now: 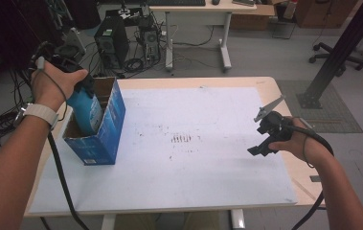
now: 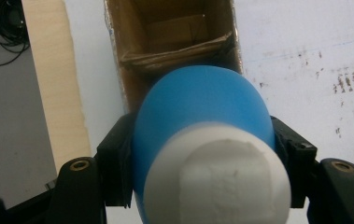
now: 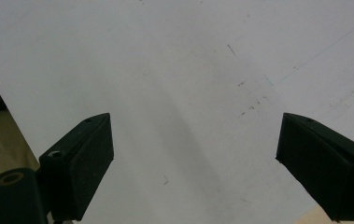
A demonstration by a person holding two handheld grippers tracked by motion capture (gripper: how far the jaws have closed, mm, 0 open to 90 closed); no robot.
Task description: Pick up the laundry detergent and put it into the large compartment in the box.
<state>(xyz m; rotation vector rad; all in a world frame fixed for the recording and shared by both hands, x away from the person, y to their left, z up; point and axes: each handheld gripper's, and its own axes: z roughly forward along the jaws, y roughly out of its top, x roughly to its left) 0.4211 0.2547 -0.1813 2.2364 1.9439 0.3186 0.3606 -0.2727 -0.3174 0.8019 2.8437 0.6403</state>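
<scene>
Bottle [image 1: 87, 109] was clamped in the left gripper [image 2: 202, 154], lower end already inside the open blue box [image 1: 112, 129] at the table's [image 1: 260, 86] left edge — looked like mid-insertion. Right gripper [image 3: 195, 163] hovered empty, jaws spread wide. Next move likely needed a straight lowering, then release.

The high view looks forward and down from above the near edge of the table [image 1: 265, 96], taking in the white sheet [image 1: 193, 167] and the floor beyond. The left gripper view peers steeply down, very close, into the cardboard box [image 2: 174, 42]. The right gripper view faces the same sheet [image 3: 174, 70] from close above.
</scene>
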